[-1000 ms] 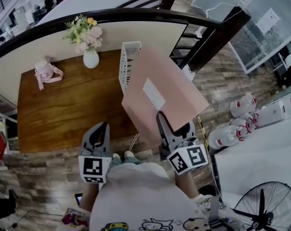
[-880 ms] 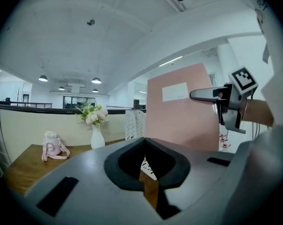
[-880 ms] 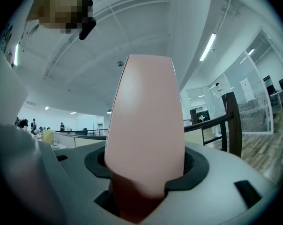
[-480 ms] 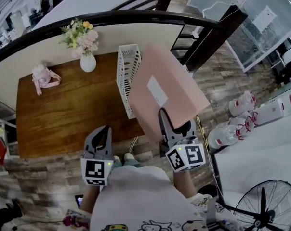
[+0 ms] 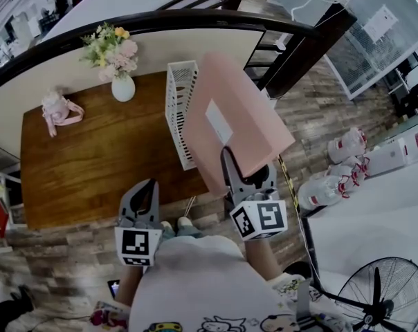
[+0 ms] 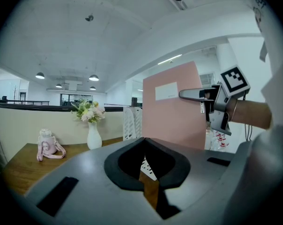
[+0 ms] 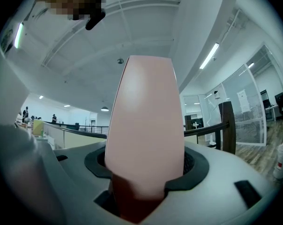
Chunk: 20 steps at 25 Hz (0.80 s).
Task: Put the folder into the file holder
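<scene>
The pink folder [image 5: 237, 120] with a white label hangs in the air, tilted, its lower corner clamped by my right gripper [image 5: 242, 180], which is shut on it. In the right gripper view the folder [image 7: 146, 116] rises straight out from between the jaws. The white slotted file holder [image 5: 178, 109] stands at the right end of the wooden table [image 5: 91, 164]; the folder's left edge overlaps its right side from above. My left gripper [image 5: 141, 198] hovers near the table's front edge, shut and holding nothing. The left gripper view shows the folder [image 6: 174, 109] beside the holder [image 6: 132, 123].
A white vase of flowers [image 5: 119, 64] and a small pink bottle with a strap [image 5: 57, 109] stand at the back of the table. A dark railing [image 5: 292, 54] runs behind it. Water jugs [image 5: 333, 178] and a fan [image 5: 382, 299] stand on the floor to the right.
My right gripper has carried the folder a little to the left, closer over the file holder. The left gripper has hardly moved.
</scene>
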Tool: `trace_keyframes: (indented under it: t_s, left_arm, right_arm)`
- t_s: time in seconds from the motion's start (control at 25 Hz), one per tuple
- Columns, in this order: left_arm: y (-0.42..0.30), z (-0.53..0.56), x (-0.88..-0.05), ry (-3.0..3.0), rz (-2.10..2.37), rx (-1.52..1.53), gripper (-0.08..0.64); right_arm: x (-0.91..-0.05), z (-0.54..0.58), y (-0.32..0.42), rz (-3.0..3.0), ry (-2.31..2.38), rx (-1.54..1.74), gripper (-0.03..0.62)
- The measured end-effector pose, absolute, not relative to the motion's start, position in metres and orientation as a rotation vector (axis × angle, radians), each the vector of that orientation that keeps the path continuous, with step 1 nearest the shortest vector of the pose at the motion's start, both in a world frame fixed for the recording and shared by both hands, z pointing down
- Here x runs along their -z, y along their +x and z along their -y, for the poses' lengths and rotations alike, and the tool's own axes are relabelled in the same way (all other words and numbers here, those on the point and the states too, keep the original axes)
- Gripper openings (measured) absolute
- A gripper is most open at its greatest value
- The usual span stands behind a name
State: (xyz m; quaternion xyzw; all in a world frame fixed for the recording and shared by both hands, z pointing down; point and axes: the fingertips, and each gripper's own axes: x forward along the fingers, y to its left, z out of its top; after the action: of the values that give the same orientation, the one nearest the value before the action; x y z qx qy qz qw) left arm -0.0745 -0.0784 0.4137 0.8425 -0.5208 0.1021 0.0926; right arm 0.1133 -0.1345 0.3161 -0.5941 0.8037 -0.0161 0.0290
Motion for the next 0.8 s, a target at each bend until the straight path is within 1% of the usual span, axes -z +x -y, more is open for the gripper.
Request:
trace_keyframes:
  t_s: [0.8]
  left_arm:
    - [-0.084,0.112,-0.423,2.459,1.562,-0.321,0.005]
  right_arm:
    - [-0.323,0.185,0.088,-2.521,-1.822,-0.013,0.268]
